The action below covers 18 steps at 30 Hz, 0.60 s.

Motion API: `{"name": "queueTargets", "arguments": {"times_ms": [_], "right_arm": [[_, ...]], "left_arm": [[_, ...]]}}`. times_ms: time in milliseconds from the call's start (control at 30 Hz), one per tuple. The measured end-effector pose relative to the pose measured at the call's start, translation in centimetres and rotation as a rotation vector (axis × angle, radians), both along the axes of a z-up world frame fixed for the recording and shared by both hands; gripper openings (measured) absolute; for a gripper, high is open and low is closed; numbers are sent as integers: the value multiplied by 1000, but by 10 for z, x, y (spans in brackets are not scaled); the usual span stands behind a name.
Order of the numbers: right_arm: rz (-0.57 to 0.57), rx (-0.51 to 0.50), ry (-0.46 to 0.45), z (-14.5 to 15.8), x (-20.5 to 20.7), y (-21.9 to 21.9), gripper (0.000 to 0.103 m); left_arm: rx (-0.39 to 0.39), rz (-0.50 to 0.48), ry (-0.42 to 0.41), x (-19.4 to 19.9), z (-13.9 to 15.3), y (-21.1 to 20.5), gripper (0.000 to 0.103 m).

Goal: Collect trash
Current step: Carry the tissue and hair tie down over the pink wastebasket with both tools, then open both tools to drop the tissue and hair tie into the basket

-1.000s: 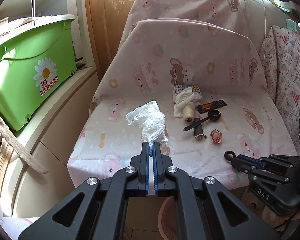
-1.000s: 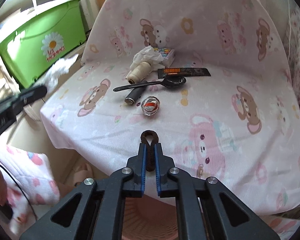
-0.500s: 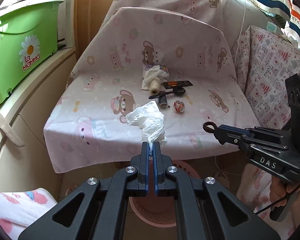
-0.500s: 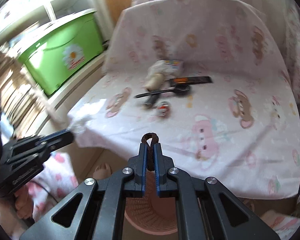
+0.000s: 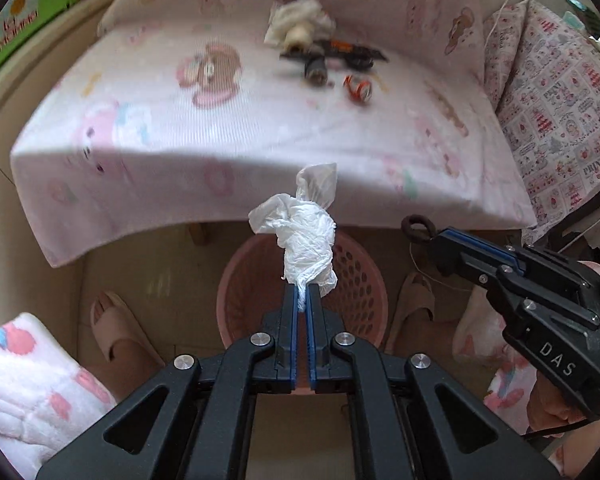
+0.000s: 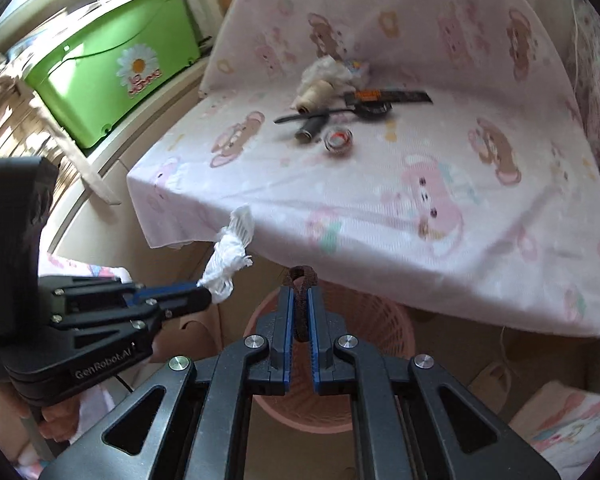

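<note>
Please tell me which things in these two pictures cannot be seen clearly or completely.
- Pink basket inside: left wrist view, hidden by the crumpled tissue and the left gripper.
- Basket bottom: right wrist view, covered by the right gripper holding a dark hair tie.
- Items on the pink sheet: blurred by motion, labels unreadable.

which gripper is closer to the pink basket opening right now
Left. The left gripper holds the white tissue directly over the pink basket; the right gripper, holding a brown loop, sits off its right rim.
</note>
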State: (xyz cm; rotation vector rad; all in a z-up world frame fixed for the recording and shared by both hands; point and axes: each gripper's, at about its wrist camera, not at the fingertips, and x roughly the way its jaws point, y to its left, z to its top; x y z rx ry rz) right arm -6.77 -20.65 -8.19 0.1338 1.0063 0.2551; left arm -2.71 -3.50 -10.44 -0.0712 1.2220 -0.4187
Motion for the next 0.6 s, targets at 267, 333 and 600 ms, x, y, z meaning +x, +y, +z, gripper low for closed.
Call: {"name": "queueTargets", "arguments": {"times_ms": [267, 333, 600], "right_arm": [[-49, 16, 101, -37, 8, -7, 8], [-84, -30, 115, -47, 11, -6, 8], [-75, -27, 217, -86, 17, 0, 8]], "left_arm": [[67, -35, 145, -3, -38, -15, 3], [71, -25, 186, 0, -50, -15, 4], [130, -1, 263, 11, -89, -22, 4]]}}
